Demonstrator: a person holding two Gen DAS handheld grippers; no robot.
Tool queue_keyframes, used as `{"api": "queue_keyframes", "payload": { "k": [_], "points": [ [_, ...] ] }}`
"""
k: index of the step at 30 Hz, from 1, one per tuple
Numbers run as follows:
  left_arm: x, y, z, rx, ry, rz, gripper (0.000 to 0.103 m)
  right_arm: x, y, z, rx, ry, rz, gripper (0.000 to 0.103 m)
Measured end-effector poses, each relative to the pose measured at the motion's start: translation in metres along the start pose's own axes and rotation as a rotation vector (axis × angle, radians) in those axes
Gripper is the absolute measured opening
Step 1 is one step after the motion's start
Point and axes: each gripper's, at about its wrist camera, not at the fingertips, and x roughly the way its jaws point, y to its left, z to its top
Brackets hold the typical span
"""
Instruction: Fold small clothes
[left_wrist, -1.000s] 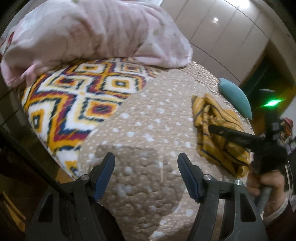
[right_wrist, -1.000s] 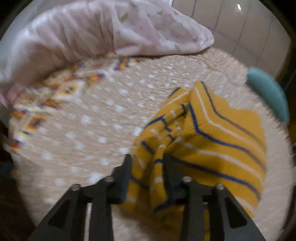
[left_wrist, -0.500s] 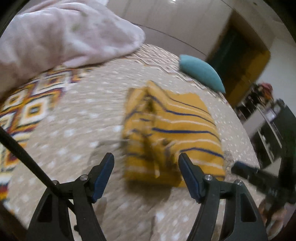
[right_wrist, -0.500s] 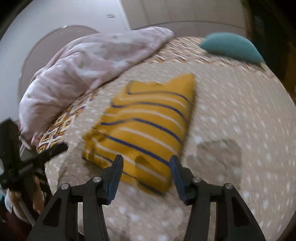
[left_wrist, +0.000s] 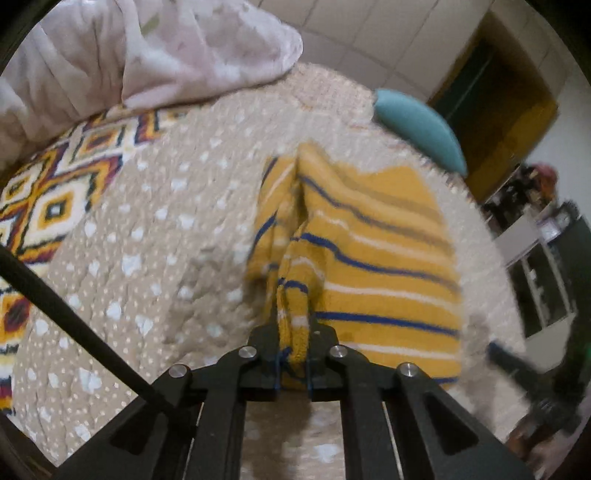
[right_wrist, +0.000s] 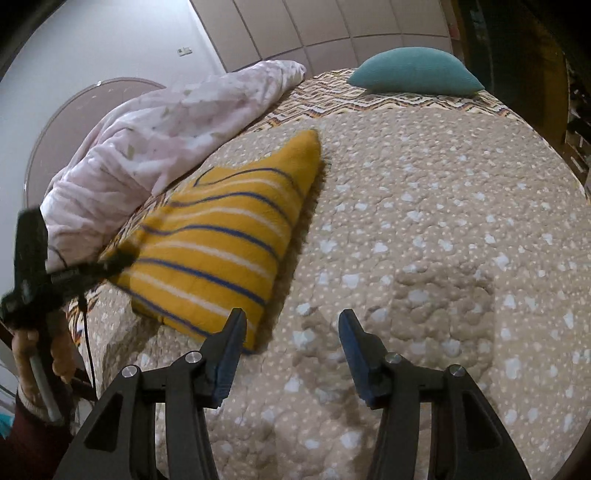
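Lying on a beige dotted quilt (right_wrist: 424, 206): one mustard striped garment (right_wrist: 221, 236), folded. Left gripper (left_wrist: 293, 354) pinches a bunched fold at its near edge, jaws just closed. Right gripper (right_wrist: 290, 347) hovers beside its near corner, jaws half-wide, nothing between them. Beyond: pink duvet (right_wrist: 166, 129), teal cushion (right_wrist: 415, 70), patterned blanket (left_wrist: 55, 192).

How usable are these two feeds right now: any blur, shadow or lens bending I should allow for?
Left wrist: motion blur smears the striped yellow garment, sharp only at the left gripper; fisheye bends the bed. Right wrist: steadier, the garment slightly soft; the right gripper casts a blocky shadow on the beige quilt.
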Motion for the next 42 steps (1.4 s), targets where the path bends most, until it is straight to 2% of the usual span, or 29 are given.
{"api": "queue_keyframes", "payload": {
  "k": [4, 5, 6, 7, 9, 13, 15, 17, 19, 23, 25, 29, 31, 34, 39, 42],
  "points": [
    [0.013, -0.004, -0.01, 0.008, -0.004, 0.028, 0.008, 0.006, 0.02, 0.022, -0.019, -0.029, 0.038, 0.056],
    [0.014, -0.003, -0.012, 0.003, -0.008, 0.028, 0.008, 0.008, 0.028, 0.03, -0.034, -0.031, 0.055, 0.053],
    [0.015, 0.0, -0.013, -0.011, -0.009, 0.022, 0.009, 0.014, 0.037, 0.037, -0.047, -0.022, 0.079, 0.045],
    [0.017, 0.003, -0.015, -0.028, -0.009, 0.013, 0.009, 0.02, 0.042, 0.042, -0.053, -0.008, 0.097, 0.041],
    [0.02, 0.008, -0.016, -0.052, -0.011, -0.006, 0.009, 0.045, 0.05, 0.055, -0.049, 0.046, 0.137, 0.04],
    [0.019, 0.005, -0.018, -0.038, -0.012, -0.002, 0.012, 0.102, 0.041, 0.059, 0.027, 0.171, 0.138, 0.04],
    [0.013, 0.004, -0.018, -0.019, -0.015, -0.008, 0.013, 0.107, 0.039, 0.058, 0.041, 0.171, 0.148, 0.04],
    [0.001, 0.004, -0.02, -0.006, -0.028, 0.002, 0.018, 0.098, 0.049, 0.062, -0.017, 0.177, 0.106, 0.04],
    [-0.013, 0.004, -0.025, 0.001, -0.056, 0.015, 0.027, 0.085, 0.06, 0.068, -0.066, 0.138, 0.084, 0.04],
    [-0.041, 0.009, -0.038, 0.002, -0.115, 0.035, 0.041, 0.081, 0.093, 0.089, -0.128, 0.097, 0.122, 0.037],
    [-0.049, 0.014, -0.043, -0.011, -0.134, 0.048, 0.05, 0.106, 0.117, 0.1, -0.172, 0.122, 0.112, 0.023],
    [-0.059, 0.028, -0.051, -0.044, -0.134, 0.086, 0.051, 0.174, 0.149, 0.106, -0.208, 0.227, 0.077, 0.022],
    [-0.063, 0.033, -0.053, -0.052, -0.135, 0.106, 0.054, 0.191, 0.155, 0.106, -0.213, 0.242, 0.072, 0.024],
    [-0.071, 0.04, -0.054, -0.069, -0.154, 0.134, 0.063, 0.184, 0.155, 0.11, -0.217, 0.248, 0.088, 0.024],
    [-0.076, 0.033, -0.057, -0.071, -0.153, 0.153, 0.065, 0.131, 0.112, 0.106, -0.121, 0.218, 0.169, 0.025],
    [-0.076, 0.016, -0.062, -0.026, -0.153, 0.169, 0.068, 0.091, 0.081, 0.095, -0.132, 0.182, 0.132, 0.032]
  ]
}}
